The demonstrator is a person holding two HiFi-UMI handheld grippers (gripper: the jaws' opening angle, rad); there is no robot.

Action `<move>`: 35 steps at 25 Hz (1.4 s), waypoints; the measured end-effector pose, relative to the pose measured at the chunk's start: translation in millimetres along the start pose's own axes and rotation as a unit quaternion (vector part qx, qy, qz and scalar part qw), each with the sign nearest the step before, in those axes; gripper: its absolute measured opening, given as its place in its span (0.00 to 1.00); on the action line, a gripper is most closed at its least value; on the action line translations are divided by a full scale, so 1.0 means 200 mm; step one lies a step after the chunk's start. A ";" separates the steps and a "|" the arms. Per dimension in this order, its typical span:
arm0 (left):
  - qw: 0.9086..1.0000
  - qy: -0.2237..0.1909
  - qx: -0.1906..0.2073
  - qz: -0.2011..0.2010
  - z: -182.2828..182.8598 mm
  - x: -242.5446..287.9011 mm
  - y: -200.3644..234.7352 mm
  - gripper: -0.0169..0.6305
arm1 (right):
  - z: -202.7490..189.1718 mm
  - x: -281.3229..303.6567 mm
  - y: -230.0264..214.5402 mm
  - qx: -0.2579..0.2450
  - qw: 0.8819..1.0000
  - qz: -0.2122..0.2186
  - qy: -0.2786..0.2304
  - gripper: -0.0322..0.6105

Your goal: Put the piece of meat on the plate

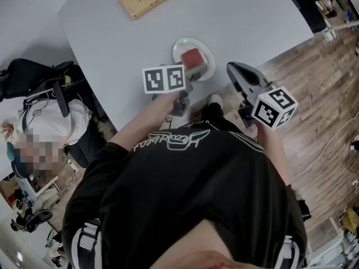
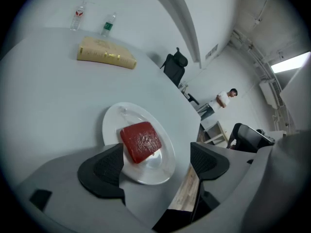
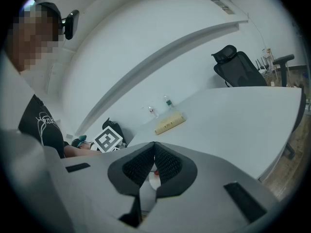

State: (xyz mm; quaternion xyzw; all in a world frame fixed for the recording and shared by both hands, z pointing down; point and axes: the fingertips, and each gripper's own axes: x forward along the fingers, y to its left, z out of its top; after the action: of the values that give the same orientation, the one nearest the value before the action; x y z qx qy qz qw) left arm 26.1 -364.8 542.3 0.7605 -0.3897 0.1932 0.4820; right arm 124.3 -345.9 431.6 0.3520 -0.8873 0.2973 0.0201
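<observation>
Left gripper view, left gripper (image 2: 155, 155) wide apart, empty, meat (image 2: 140, 141) on plate (image 2: 112, 116), right gripper (image 3: 154, 162) closed

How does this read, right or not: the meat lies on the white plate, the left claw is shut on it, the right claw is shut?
One thing is wrong: the left claw is open, its jaws wide apart and clear of the meat, as the left gripper view shows. The meat does lie on the white plate, and the right claw is shut.
</observation>
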 end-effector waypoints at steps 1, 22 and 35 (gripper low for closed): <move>1.000 0.002 -0.002 -0.010 -0.01 -0.01 -0.01 0.67 | 0.00 0.00 0.01 0.000 1.000 -0.001 -0.002 0.06; 0.940 -0.103 0.229 -0.232 -0.16 -0.74 -0.56 0.17 | -0.02 -0.15 0.58 -0.057 0.997 -0.018 -0.055 0.06; 0.895 -0.153 0.312 -0.278 -0.39 -1.30 -0.66 0.04 | -0.10 -0.29 1.05 -0.098 0.993 0.003 -0.072 0.06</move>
State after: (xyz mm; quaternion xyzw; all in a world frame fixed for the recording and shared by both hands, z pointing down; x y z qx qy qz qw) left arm -26.3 -160.7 327.8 0.9695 -0.1507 0.0445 0.1881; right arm 30.7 -179.3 326.9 0.3662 -0.9122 0.1833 -0.0102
